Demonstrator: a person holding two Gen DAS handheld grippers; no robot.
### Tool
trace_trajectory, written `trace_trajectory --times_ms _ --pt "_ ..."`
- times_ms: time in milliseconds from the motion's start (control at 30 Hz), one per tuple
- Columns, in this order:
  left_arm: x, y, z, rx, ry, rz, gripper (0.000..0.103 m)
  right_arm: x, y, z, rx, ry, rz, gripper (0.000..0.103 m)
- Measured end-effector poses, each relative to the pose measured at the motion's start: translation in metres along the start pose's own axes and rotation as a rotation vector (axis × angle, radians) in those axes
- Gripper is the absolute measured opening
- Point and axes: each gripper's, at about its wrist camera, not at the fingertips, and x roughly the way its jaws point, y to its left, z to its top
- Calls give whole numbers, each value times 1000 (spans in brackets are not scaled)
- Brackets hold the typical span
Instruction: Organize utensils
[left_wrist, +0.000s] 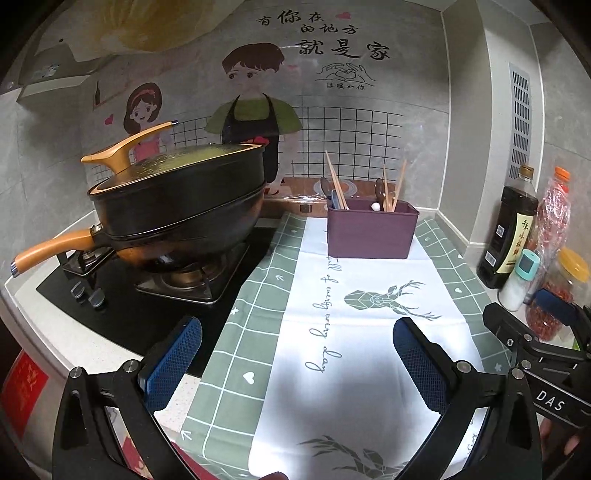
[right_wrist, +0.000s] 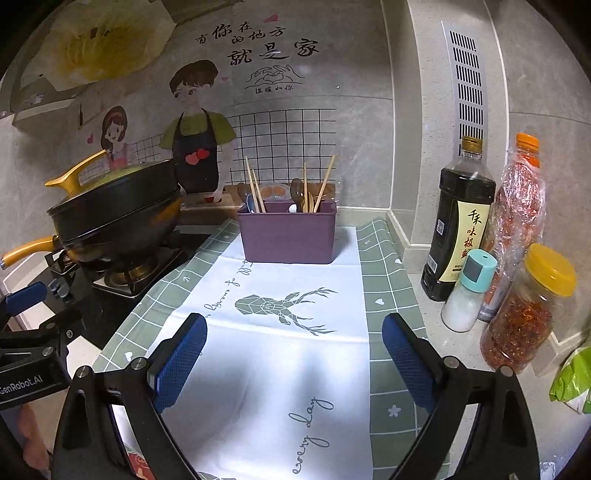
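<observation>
well ahead of both tools (left_wrist: 297, 363), apparently filled holder (left_wrist: 372, 232).

Your left gripper (left_wrist: 297, 354) sits with its jaws spread wide and nothing between them, fingers pointing toward 12 o'clock. One blue pad (left_wrist: 173, 363) lies at 7 o'clock of the left wrist view, the other at 5 o'clock. Your right gripper (right_wrist: 294, 352) is posed the same: jaws wide apart, empty, aimed at 12 o'clock. Each gripper shows at the other view's edge: the two are side by side.
</observation>
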Motion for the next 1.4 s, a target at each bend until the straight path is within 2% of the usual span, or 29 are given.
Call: trace_trajectory --times_ms 1400 --pt "1 -2 -2 5 13 -10 103 -6 -5 4 -4 -9 0 97"
